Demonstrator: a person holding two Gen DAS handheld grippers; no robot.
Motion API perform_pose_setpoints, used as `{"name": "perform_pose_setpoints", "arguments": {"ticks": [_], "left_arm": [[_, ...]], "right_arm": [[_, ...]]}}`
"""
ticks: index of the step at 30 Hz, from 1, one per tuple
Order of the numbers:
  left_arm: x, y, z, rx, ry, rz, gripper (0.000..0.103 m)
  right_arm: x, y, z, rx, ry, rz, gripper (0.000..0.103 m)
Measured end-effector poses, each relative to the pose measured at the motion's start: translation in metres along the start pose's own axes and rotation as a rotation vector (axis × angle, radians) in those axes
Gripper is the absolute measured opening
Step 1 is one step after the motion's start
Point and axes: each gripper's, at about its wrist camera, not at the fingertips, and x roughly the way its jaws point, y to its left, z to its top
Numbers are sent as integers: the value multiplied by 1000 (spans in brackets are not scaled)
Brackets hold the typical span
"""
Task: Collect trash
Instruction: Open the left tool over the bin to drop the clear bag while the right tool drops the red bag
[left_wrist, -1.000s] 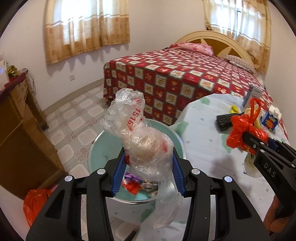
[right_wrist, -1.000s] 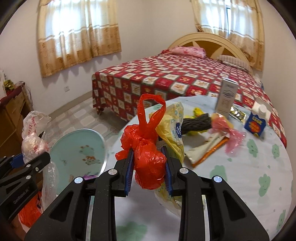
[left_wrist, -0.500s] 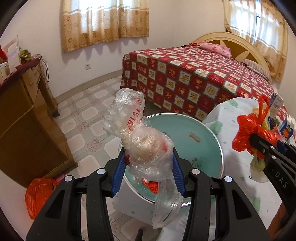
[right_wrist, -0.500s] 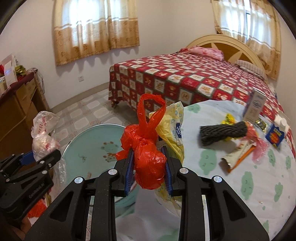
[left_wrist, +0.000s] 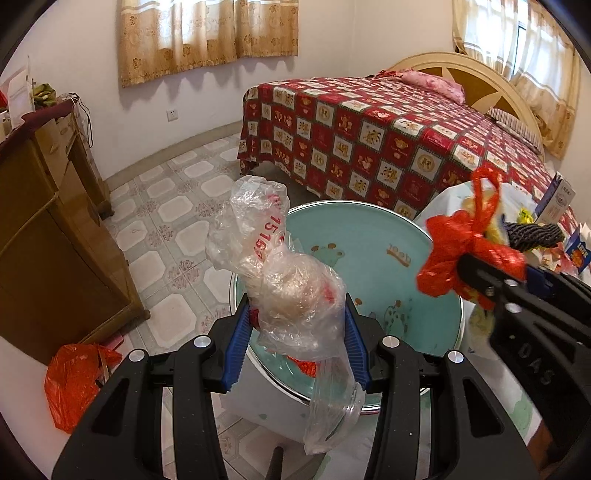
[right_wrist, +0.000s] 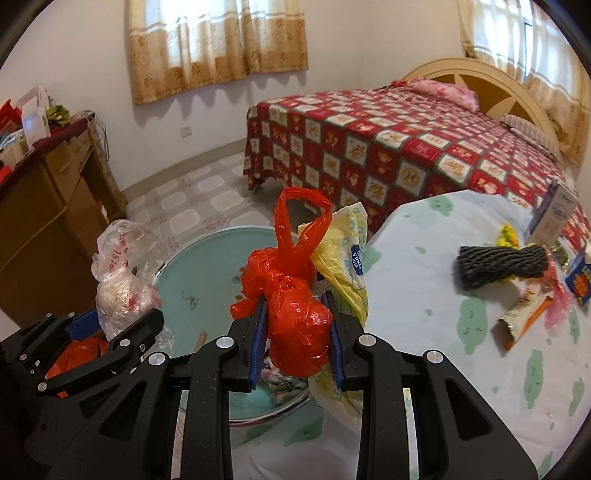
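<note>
My left gripper (left_wrist: 298, 325) is shut on a clear plastic bag (left_wrist: 291, 291) with a pale lump inside and red print. It hangs over the near rim of a round teal bin (left_wrist: 369, 240). My right gripper (right_wrist: 295, 328) is shut on a knotted red plastic bag (right_wrist: 295, 317), with a yellow wrapper (right_wrist: 347, 258) caught behind it. In the right wrist view the teal bin (right_wrist: 207, 266) lies just beyond and below the red bag, and the left gripper (right_wrist: 122, 314) with its clear bag (right_wrist: 118, 273) is at the left. In the left wrist view the red bag (left_wrist: 458, 251) is at the right, above the bin's edge.
A round table with a white and green cloth (right_wrist: 443, 295) carries a black foam net (right_wrist: 498, 266), wrappers (right_wrist: 524, 314) and small cartons (right_wrist: 557, 214). A bed with a red checked cover (left_wrist: 388, 140) stands behind. A wooden cabinet (left_wrist: 44, 221) is left, an orange bag (left_wrist: 74, 380) on the tiled floor.
Both grippers have moved left and down from over the table toward the teal bin, each still gripping its bag. The bin now fills more of both views.
</note>
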Motion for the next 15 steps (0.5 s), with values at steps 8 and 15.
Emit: {"name": "perform_pose_setpoints", "arguments": {"ticks": [8,15], "left_arm": [[12,0,-3,-1,29,0,46],[19,3,-3,-25,49,-26,46]], "right_arm": [[16,3,1,1,30,20,29],[27,4,1,-13,60,41,29]]}}
